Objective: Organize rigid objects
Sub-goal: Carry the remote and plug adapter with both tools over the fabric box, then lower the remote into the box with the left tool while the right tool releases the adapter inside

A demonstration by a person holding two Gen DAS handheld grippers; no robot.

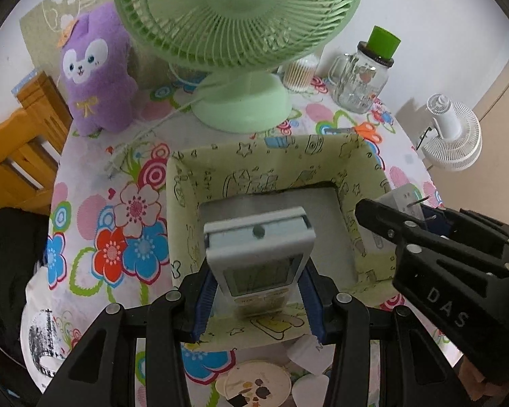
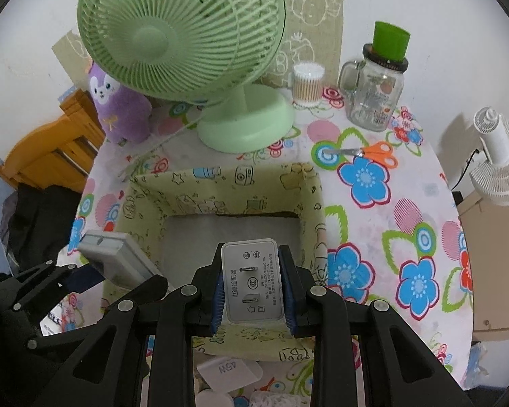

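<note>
You've got one thing in each gripper right now, both hanging over the box (image 1: pixel 186 183), the yellow-green fabric one sitting mid-frame in both views.

Left gripper (image 1: pixel 258 296) is clamped on the remote (image 1: pixel 259 254), the grey-white slab with a little screen. Blue pads are on its two long sides, down near the button end. Its long axis runs up the frame, away from you, with the top end tipped over the box's grey floor and the screen facing the camera. It's hard plastic, stiff and probably light, but the casing looks smooth, so it could slip if you ease off. The screen is the bit to be gentle with.

Right gripper (image 2: pixel 252 288) is shut on the adapter (image 2: pixel 252 281), a white block with two flat prongs. Pads sit on its left and right side faces, which looks like the right place to hold it. The printed, pronged face looks at the camera, and its long axis also runs up the frame toward the far wall of the box. It's rigid and dense for its size, not fragile, and I'd guess it lands with a thunk.

Both sit just above the near rim, centre to lower centre of frame. Neither is touching the floor as far as I can tell.
</note>
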